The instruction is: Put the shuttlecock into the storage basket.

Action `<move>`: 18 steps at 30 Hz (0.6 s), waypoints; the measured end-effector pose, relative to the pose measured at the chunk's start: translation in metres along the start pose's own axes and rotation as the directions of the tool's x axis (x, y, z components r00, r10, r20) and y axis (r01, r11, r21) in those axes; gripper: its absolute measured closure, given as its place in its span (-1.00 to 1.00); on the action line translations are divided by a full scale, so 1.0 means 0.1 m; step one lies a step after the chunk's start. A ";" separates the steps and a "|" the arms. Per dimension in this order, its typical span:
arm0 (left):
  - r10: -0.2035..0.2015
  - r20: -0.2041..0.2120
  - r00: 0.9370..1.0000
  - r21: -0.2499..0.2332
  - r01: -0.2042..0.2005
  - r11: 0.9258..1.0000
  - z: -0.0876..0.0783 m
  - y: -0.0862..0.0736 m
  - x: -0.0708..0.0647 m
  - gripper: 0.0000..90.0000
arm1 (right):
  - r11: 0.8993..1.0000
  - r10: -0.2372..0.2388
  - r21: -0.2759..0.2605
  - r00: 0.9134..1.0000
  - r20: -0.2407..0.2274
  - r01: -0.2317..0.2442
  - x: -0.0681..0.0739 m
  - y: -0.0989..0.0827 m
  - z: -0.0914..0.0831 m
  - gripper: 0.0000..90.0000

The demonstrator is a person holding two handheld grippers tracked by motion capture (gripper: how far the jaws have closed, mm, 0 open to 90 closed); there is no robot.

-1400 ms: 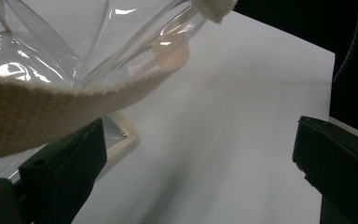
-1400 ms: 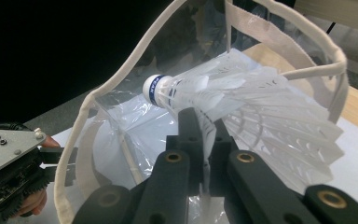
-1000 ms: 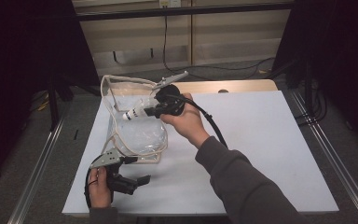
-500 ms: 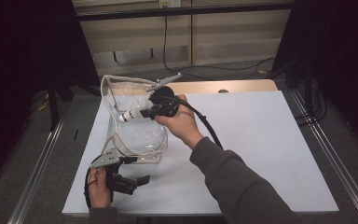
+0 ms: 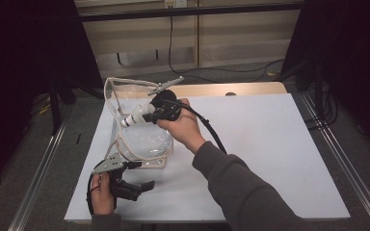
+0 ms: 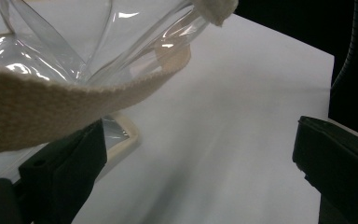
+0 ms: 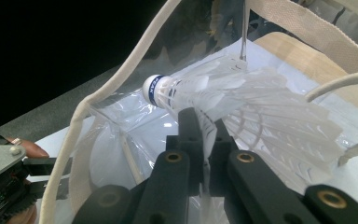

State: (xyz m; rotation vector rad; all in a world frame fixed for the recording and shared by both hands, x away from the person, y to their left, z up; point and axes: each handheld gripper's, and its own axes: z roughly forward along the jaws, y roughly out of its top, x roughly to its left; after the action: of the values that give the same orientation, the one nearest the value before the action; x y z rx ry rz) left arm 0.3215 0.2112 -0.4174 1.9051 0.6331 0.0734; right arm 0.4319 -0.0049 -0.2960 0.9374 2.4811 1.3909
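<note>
From where I stand, the weak spot is on the left. The left claw (image 5: 147, 185) rests low on the worktop (image 5: 279, 144), jaws wide apart, with the bag's (image 5: 142, 139) woven strap (image 6: 51, 100) draped across one jaw rather than pinched. Nothing there is actually holding the bag, so I'd judge that if the shuttlecock pushes against the soft wall or rim, the bag could slide or fold over and close its own mouth.

The bag itself is clear floppy plastic with cream webbing edges, standing loosely open near the worktop's left side. Its sides sag and crease, so the opening is not a firm target.

Further right, the right claw (image 7: 204, 140) is clamped narrow on the shuttlecock (image 7: 242, 100), the pads squeezing the feather skirt just behind the cork. That is a fragile place to grip: feathers could bend or snap, and the smooth vanes may let it twist or slip out early. It hangs over the bag's mouth, cork pointing toward the left rim, skirt spread toward the right. If released here, it might catch the strap and tip outside rather than drop in.

The shuttlecock is white, with a rounded cork tip banded in blue and long overlapping feathers.
</note>
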 end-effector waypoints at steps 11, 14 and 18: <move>-0.006 -0.005 1.000 -0.003 0.006 1.000 -0.01 -0.01 0.01 -0.93 | 1.000 0.008 0.018 1.000 -0.007 -0.007 0.01 0.01 0.12 0.96; -0.003 -0.004 1.000 -0.001 0.003 1.000 -0.01 -0.01 0.01 -0.93 | 1.000 0.010 0.018 1.000 -0.009 -0.010 0.01 0.02 0.14 0.96; -0.002 -0.003 1.000 0.002 0.002 1.000 0.00 -0.01 0.01 -0.93 | 1.000 0.016 0.020 1.000 -0.006 -0.016 0.01 0.03 0.16 0.96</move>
State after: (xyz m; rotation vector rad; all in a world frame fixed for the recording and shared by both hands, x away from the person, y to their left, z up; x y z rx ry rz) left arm 0.3221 0.2124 -0.4184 1.9062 0.6376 0.0750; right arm 0.4388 0.0083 -0.3026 0.9605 2.5015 1.3790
